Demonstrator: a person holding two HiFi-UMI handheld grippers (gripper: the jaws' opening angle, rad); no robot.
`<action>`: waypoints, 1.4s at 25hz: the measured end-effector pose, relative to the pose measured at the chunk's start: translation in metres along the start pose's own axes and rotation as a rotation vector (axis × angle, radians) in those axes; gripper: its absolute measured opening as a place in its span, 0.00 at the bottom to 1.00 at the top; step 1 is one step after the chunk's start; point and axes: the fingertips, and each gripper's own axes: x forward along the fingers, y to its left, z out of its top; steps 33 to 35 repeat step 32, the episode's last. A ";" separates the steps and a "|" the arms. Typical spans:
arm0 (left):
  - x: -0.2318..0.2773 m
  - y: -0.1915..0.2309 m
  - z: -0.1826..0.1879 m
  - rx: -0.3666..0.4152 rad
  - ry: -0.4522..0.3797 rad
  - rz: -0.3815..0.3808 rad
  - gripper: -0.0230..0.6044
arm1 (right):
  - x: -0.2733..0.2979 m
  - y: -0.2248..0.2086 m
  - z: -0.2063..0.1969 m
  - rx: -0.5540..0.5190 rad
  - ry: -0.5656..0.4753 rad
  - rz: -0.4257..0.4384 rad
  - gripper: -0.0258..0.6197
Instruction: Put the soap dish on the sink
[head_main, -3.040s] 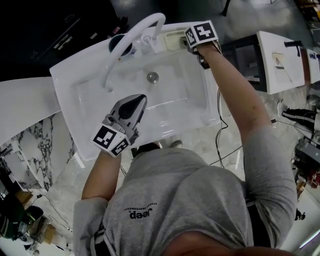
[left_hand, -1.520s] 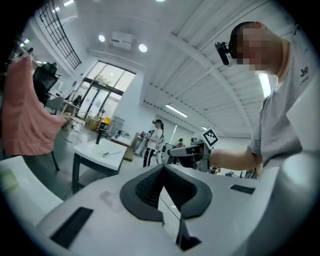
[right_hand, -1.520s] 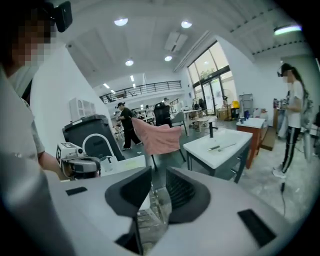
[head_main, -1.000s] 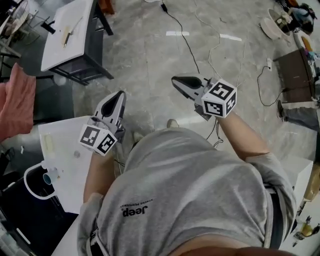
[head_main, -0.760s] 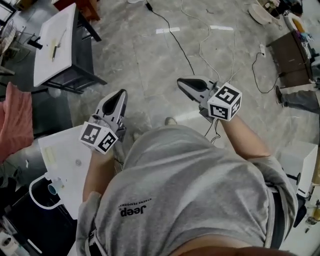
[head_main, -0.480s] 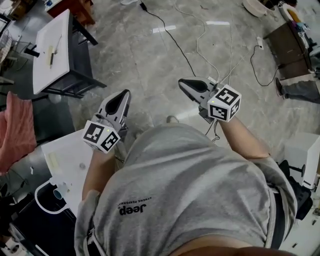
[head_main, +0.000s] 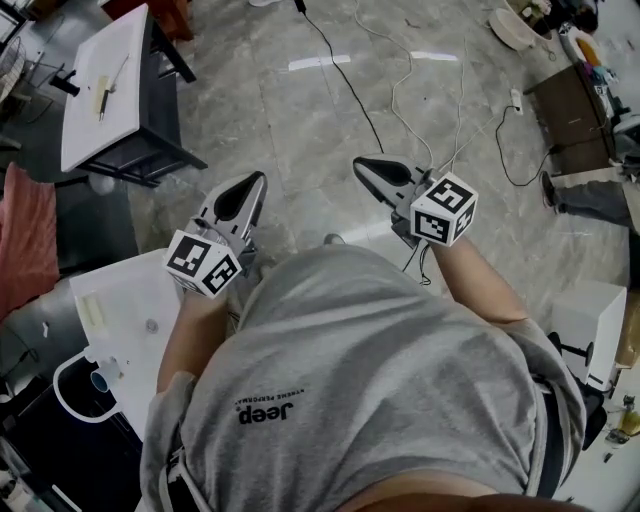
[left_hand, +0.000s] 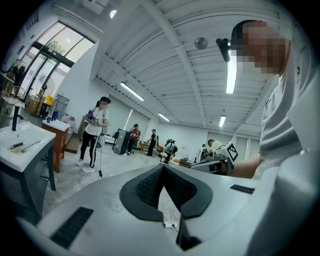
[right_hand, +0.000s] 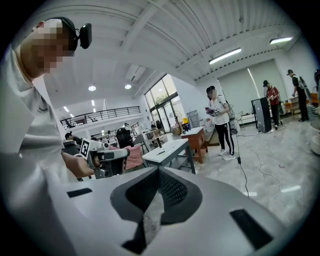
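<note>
1. Grey marble floor (head_main: 300, 130) fills the head view, and cables (head_main: 351, 85) trail at twelve o'clock.
2. Left gripper (head_main: 256, 181) and right gripper (head_main: 361, 164) are both closed and hold nothing.
3. Soap dish (head_main: 93, 308) rests on the sink (head_main: 140, 290) at eight o'clock; a backward elbow might knock it.

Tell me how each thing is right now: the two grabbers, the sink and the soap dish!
left gripper: shut, nothing in it, held over the floor.
right gripper: shut, nothing in it, held over the floor.
sink: beside the person's left arm, no gripper touching it.
soap dish: lying on the sink's rim, apart from both grippers.
</note>
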 end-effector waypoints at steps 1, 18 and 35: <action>-0.002 0.002 0.000 -0.001 -0.003 0.004 0.06 | 0.002 0.001 0.001 -0.006 0.003 0.002 0.12; -0.024 0.014 0.003 -0.005 -0.025 0.060 0.06 | 0.025 0.010 0.005 -0.053 0.032 0.053 0.12; -0.028 0.014 -0.001 -0.011 -0.024 0.067 0.06 | 0.028 0.012 0.004 -0.053 0.032 0.066 0.12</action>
